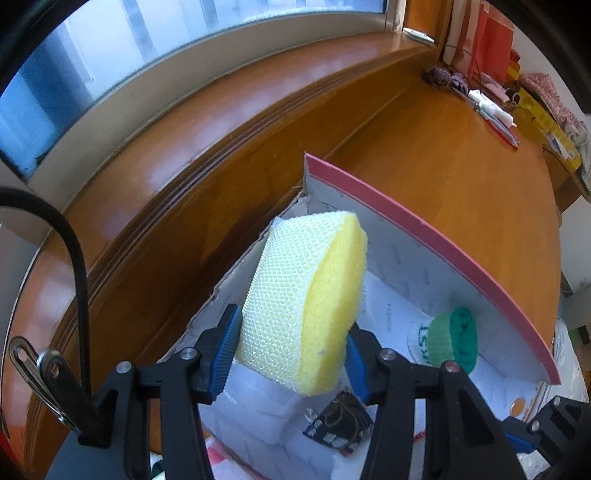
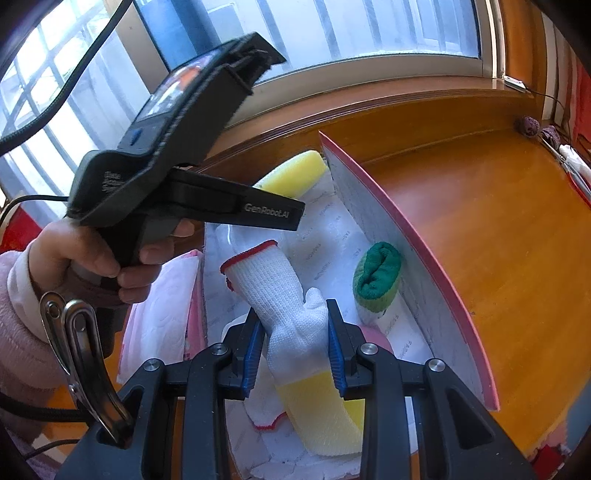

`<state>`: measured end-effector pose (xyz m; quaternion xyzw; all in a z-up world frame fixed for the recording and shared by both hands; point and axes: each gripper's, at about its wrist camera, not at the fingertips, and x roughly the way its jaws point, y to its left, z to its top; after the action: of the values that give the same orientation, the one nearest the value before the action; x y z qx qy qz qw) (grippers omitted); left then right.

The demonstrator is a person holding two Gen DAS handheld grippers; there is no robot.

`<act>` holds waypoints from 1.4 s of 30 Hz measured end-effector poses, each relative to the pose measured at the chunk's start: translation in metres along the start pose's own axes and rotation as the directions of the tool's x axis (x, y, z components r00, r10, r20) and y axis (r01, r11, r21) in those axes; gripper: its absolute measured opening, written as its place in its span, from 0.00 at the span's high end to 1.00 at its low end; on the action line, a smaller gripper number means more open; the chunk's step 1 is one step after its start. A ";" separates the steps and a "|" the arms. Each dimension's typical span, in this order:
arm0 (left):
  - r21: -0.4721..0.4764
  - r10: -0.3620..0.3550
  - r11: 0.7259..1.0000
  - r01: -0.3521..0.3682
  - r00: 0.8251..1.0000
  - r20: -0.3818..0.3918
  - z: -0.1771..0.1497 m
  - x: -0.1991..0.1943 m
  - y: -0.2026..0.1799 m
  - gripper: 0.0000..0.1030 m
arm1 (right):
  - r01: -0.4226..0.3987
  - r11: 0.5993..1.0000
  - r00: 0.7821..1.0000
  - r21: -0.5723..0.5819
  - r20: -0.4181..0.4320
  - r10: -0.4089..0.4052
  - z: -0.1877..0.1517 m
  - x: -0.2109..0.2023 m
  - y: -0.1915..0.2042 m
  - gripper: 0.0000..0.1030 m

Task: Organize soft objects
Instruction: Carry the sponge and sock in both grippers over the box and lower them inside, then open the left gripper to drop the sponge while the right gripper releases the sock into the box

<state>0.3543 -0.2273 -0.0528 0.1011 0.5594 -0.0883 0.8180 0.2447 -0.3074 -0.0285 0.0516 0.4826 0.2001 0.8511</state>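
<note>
Pinching a yellow sponge [image 1: 306, 302] between its blue pads [image 1: 227, 350], the left gripper [image 1: 291, 354] holds it above the open box [image 1: 424, 236], whose pink-edged flap stands up on the far side. The right gripper [image 2: 295, 350] is clamped on a white knit glove [image 2: 284, 295] with a red cuff — the glove hangs over the box interior, cuff pointing away. In the box lie a rolled green sock [image 2: 376, 280] against the flap, a second yellow sponge [image 2: 325, 413] just under the right gripper's fingers, and white paper lining. The box sits on a wooden table [image 2: 498, 240] beside a window [image 2: 332, 29]. A hand [image 2: 96, 258] grips the left tool's handle in the right wrist view.
</note>
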 end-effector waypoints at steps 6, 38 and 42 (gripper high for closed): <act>0.034 0.003 0.999 -0.002 0.999 -0.035 0.005 0.014 -0.005 0.47 | -0.001 1.000 1.000 0.012 0.007 0.000 0.001 -0.004 0.001 0.69; 0.016 -0.021 1.000 0.022 0.997 -0.072 0.004 0.025 0.000 0.38 | 0.043 0.999 0.999 0.018 -0.030 -0.042 -0.003 0.022 -0.001 0.50; 0.019 -0.019 1.000 0.020 0.998 -0.067 0.004 0.022 -0.001 0.36 | 0.052 0.998 0.999 0.020 -0.015 -0.052 -0.003 0.016 0.001 0.40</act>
<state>0.3656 -0.2302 -0.0720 0.1067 0.5864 -0.0985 0.7969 0.2492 -0.3006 -0.0429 0.0461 0.4921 0.1733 0.8519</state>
